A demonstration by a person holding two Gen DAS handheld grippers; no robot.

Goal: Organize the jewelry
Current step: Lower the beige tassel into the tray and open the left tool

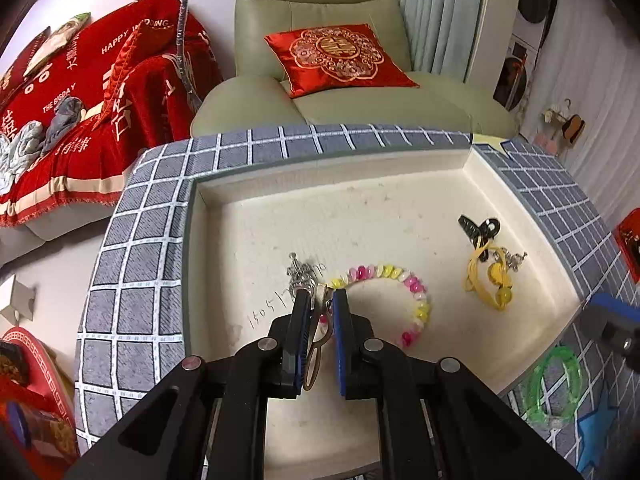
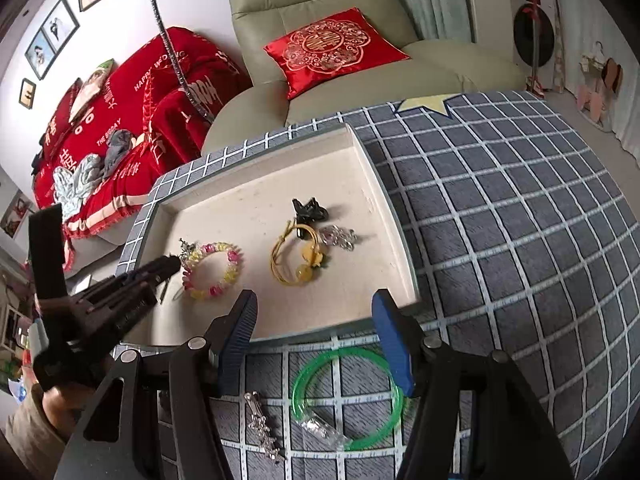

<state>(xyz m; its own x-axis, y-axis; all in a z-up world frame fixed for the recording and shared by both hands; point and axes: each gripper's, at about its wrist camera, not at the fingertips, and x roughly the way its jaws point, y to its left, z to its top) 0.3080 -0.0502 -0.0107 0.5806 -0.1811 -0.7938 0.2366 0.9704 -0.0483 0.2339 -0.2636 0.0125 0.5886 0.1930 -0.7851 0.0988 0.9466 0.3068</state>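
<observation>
Left claw [image 1: 322,300] is pinched almost shut on a thin metal hair clip [image 1: 316,344], held low inside the cream tray [image 1: 400,216], with its tips right beside the pink-and-yellow bead bracelet [image 1: 394,300] and a small silver piece [image 1: 302,274]. Right claw [image 2: 316,320] stands wide with nothing between its pads, poised over the checked worktop [image 2: 500,240] just above the green bangle [image 2: 348,392] and a silver clip [image 2: 262,424], both not yet in the tray. Several risks seem likely from here. That clip is slim and slick, gripped only across its narrow edge, so it could twist or slide out before it is set down, landing on the beads. Letting go so close to the bracelet may tangle the two, or nudge the bracelet into the silver piece. On the other side, the bangle is a smooth hard ring lying flat on soft cloth; closing on its rim could squirt it sideways, or snag the cloth instead. Farther off in the tray, the yellow cord piece [image 2: 296,260] and black clip [image 2: 310,209] look safe.
</observation>
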